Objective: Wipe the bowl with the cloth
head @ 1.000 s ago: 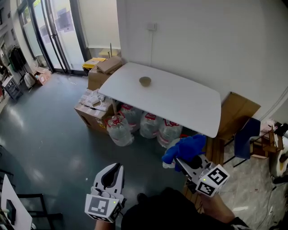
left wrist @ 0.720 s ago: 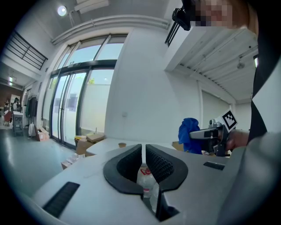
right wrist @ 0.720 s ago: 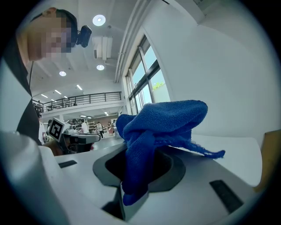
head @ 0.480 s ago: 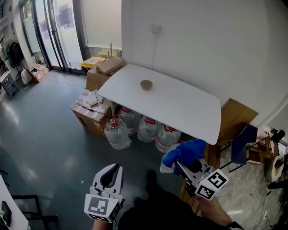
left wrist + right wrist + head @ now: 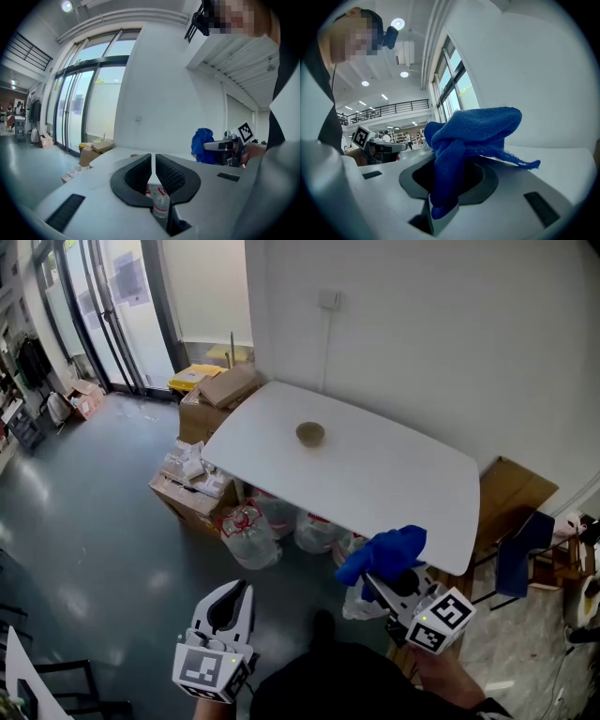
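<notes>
Table (image 5: 403, 479) has come closer since a second ago. My right gripper (image 5: 375, 579) pinches the cloth (image 5: 386, 552), left gripper (image 5: 238, 591) pressed together, empty. Bowl (image 5: 310, 434) sits on the table around 11 o'clock from the cloth

Cloth (image 5: 384, 554) in right gripper (image 5: 373, 579) plain saturated blue; bowl (image 5: 310, 434) ahead of it tan on white table (image 5: 403, 479); marker cube (image 5: 441, 617) black-and-white squares on white body.
</notes>
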Demonstrator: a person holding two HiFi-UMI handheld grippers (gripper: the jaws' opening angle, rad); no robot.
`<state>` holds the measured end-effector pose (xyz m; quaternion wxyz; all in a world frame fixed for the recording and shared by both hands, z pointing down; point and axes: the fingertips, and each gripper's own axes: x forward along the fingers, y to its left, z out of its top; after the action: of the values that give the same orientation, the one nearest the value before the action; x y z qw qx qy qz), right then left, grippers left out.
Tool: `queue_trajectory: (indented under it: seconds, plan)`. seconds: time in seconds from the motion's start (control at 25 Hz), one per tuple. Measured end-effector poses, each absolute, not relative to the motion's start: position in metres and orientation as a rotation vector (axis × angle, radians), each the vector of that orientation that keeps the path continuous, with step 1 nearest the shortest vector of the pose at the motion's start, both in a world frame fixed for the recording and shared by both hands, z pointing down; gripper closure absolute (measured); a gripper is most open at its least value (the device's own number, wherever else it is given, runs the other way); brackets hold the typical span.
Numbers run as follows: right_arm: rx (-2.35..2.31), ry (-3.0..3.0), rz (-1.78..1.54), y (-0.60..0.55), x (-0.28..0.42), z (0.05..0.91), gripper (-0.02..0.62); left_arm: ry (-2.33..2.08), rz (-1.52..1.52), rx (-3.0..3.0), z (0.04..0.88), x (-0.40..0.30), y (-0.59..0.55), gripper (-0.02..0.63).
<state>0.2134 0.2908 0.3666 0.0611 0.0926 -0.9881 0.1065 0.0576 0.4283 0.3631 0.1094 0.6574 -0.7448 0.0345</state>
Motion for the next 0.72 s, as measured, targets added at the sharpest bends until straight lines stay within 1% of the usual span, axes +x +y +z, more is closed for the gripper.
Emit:
queue_trajectory:
  seconds: [0.24, 0.44, 0.72]
  plan:
    - [0.268, -2.992, 0.298, 0.213, 0.194, 0.361, 0.506, -2.180, 0.058, 1.939, 0.356, 0.034, 0.342, 0.570]
    - [0.276, -2.983, 0.313, 0.164, 0.182, 0.365, 0.506, -2.178, 0.037, 1.901, 0.358, 0.018, 0.293, 0.571]
    - [0.299, -2.985, 0.323, 0.120, 0.153, 0.364, 0.506, -2.149, 0.089, 1.976, 0.364, -0.012, 0.242, 0.571]
